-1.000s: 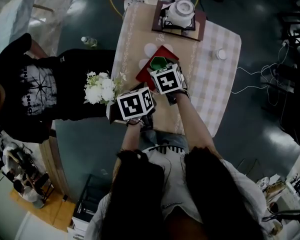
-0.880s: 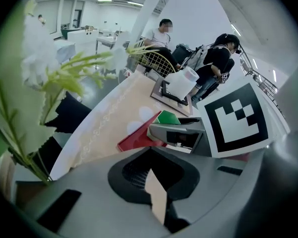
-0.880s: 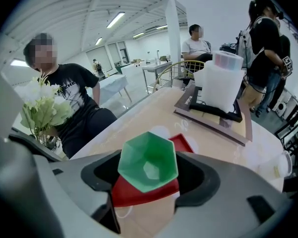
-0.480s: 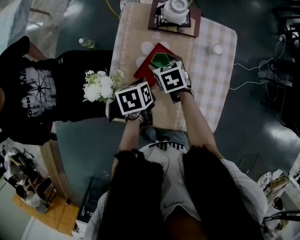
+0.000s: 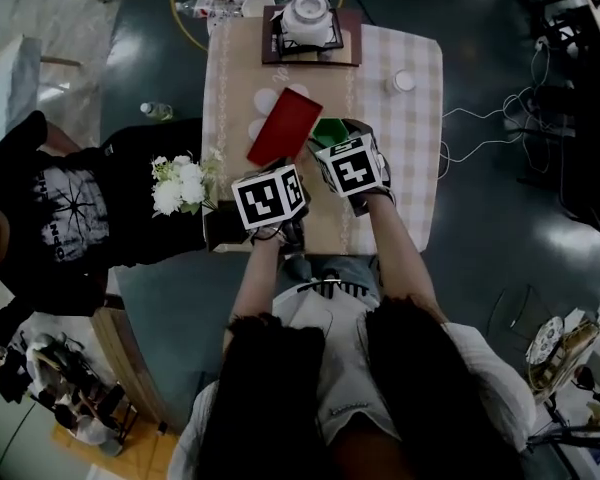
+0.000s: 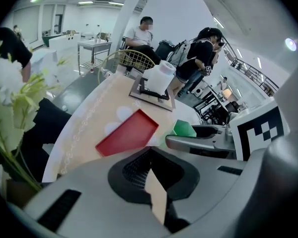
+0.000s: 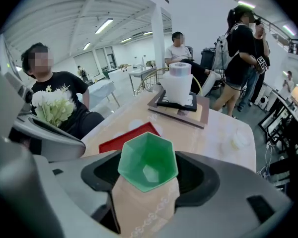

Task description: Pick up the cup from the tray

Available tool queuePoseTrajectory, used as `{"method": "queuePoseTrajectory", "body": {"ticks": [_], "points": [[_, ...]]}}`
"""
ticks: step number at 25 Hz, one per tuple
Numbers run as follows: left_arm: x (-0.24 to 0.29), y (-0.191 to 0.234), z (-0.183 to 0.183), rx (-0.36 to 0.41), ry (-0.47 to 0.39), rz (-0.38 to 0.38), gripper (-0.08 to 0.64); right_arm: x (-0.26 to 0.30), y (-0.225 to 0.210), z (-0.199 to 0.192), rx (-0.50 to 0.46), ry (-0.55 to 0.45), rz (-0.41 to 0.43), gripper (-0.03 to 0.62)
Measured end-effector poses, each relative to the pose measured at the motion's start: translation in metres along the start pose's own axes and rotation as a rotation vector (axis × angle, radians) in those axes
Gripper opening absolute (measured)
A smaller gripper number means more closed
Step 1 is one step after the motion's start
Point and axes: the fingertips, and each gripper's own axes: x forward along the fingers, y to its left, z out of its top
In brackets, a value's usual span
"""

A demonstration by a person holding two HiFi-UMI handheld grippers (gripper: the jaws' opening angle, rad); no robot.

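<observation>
My right gripper [image 7: 149, 175] clamps the green cup [image 7: 148, 160], one jaw against each side of its six-sided wall. The cup is clear of the red tray [image 5: 285, 126], just beside that tray's right edge and above the tan runner of the table [image 5: 405, 158]. Whether it touches the cloth, I cannot tell.

The cup stands nearly upright, its axis running from base to mouth and leaning a little toward my right gripper's camera. That view looks straight down into the mouth and shows only the cup's own green floor. The tray, a long rectangle lying at a slant across the runner, shows its red floor from rim to rim.

At the table's far end a dark tray [image 5: 348, 50] carries a white lidded pot [image 5: 305, 13]. A small white cup [image 5: 402, 81] stands alone on the checked cloth.

My left gripper [image 6: 150, 157] hangs near the table's near edge, jaws drawn together at the tips with nothing between them. Its view catches the green cup only as a wedge from the side. The head view alone shows white flowers [image 5: 178, 183] left of the table, beside a seated person in a black shirt [image 5: 70, 208].
</observation>
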Motion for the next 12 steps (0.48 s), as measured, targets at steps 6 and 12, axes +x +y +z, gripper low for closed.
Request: {"method": "queuePoseTrajectory", "body": {"ticks": [6, 12], "points": [[0.008, -0.015, -0.009, 0.034, 0.029, -0.014, 0.008, -0.005, -0.017, -0.035, 0.031, 0.041, -0.019, 0.334], [0.015, -0.019, -0.017, 0.054, 0.057, -0.015, 0.008, 0.0, -0.026, -0.058, 0.068, 0.047, -0.028, 0.334]]}}
